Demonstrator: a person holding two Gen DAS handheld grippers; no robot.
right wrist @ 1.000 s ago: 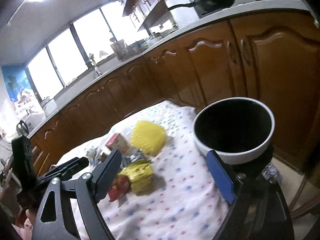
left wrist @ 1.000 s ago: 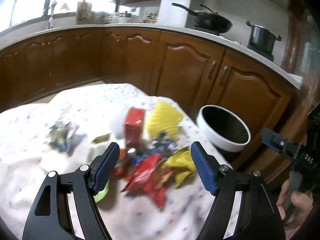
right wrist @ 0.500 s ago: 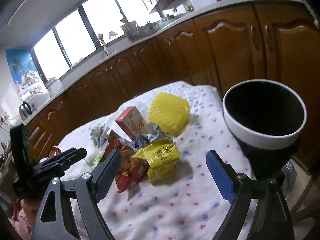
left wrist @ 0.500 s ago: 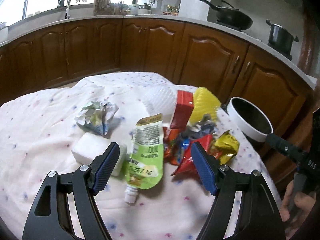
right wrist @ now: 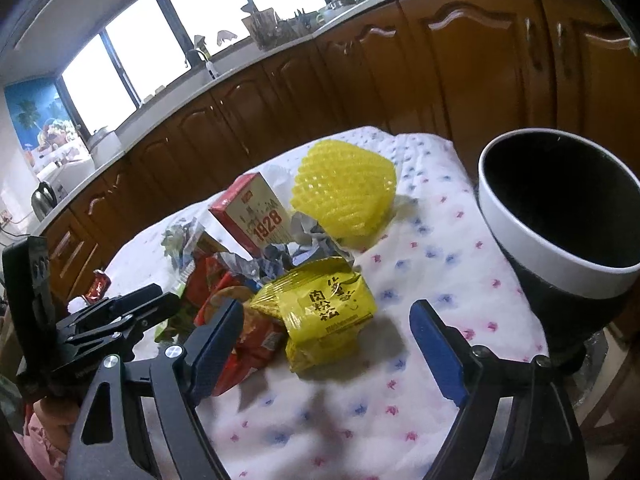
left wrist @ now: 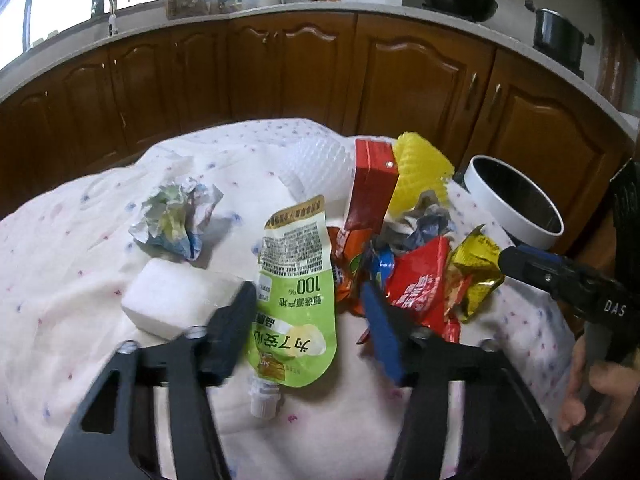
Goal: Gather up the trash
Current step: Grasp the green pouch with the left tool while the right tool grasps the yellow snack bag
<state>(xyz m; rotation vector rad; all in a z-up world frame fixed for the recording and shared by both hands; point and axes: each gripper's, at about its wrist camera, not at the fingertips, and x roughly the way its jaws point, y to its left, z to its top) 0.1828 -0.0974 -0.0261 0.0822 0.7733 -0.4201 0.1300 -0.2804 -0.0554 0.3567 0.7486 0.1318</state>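
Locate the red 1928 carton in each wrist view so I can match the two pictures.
Left wrist view: the red carton stands right of centre, in front of the yellow foam net.
Right wrist view: the red carton is left of centre, to the left of the yellow foam net.
Shared landmark: the white-rimmed bin at the table's right edge.

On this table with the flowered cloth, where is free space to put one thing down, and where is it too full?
Bare cloth lies between the yellow foam net, the yellow wrapper and the bin, and in front of that wrapper. More bare cloth lies left of the crumpled foil and white block. Crowded: the wrapper pile around the red box and green pouch.
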